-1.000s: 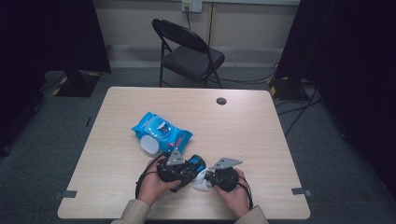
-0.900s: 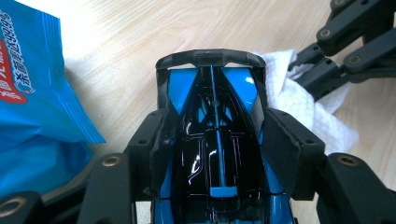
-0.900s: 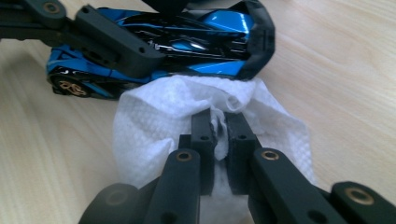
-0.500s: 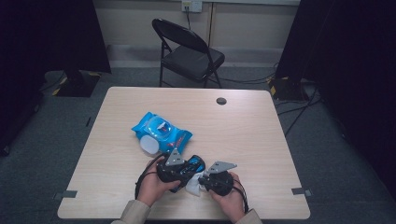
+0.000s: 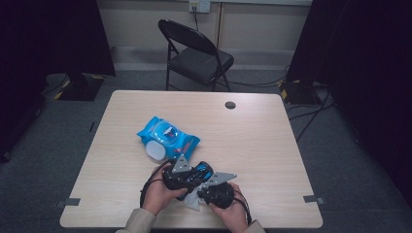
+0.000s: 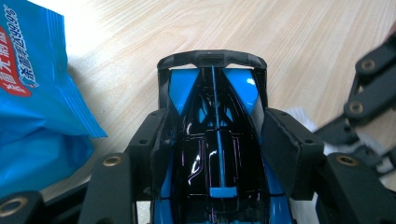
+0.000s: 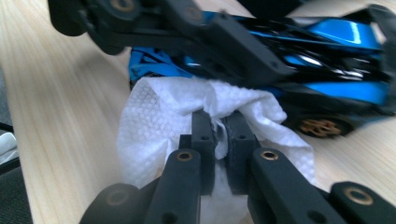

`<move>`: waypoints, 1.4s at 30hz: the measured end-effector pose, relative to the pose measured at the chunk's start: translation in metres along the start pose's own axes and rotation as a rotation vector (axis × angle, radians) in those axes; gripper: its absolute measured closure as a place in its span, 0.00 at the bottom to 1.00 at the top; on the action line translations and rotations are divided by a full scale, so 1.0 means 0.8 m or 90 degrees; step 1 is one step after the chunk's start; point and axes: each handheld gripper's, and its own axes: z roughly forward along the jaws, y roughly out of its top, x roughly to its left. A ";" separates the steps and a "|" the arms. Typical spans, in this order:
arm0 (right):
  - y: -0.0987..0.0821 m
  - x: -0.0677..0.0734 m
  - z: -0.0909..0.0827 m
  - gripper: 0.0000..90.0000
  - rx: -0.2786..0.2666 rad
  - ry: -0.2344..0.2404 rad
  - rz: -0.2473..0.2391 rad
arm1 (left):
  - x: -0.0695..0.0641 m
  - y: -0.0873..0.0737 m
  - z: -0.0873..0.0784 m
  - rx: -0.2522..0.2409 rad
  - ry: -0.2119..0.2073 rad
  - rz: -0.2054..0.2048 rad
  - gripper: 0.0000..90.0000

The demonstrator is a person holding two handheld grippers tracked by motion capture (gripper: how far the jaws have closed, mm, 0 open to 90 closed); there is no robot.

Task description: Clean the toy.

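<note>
Near table edge: left gripper (image 6: pixel 212 154) clamps car (image 6: pixel 215 140), steady.
Right gripper (image 7: pixel 219 130): pinching wipe (image 7: pixel 154 121), has slid along car.
Meaning: wiping underway.

one toy car (image 6: pixel 215 140), blue and black, sits clamped between the two jaws of the left gripper (image 6: pixel 212 135). one white wipe (image 7: pixel 187 116) is pinched in the right gripper (image 7: pixel 220 133), so there are two grippers in all, each in one of two hands. one blue pack of wipes (image 5: pixel 167 137) lies on the single table (image 5: pixel 262 141), with one white lid on it. one dark round spot (image 5: pixel 230 105) marks the tabletop. one black folding chair (image 5: pixel 194 53) stands behind.
</note>
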 end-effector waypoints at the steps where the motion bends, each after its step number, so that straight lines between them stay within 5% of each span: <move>1: 0.001 0.001 0.001 0.95 0.001 -0.001 -0.002 | 0.000 0.000 0.000 0.001 0.001 0.002 0.48; 21: 0.007 0.035 0.014 0.95 0.008 0.048 -0.030 | -0.001 -0.002 -0.003 0.000 0.002 0.000 0.48; 31: 0.008 0.049 0.022 0.95 0.002 0.102 -0.032 | -0.001 -0.003 -0.003 -0.006 0.002 -0.004 0.48; 36: 0.006 0.049 0.017 0.95 -0.004 0.124 -0.030 | 0.000 -0.004 -0.003 -0.010 0.002 -0.003 0.48; 42: 0.008 0.035 -0.005 0.95 -0.011 0.111 -0.032 | -0.001 -0.003 -0.003 -0.006 0.002 -0.004 0.48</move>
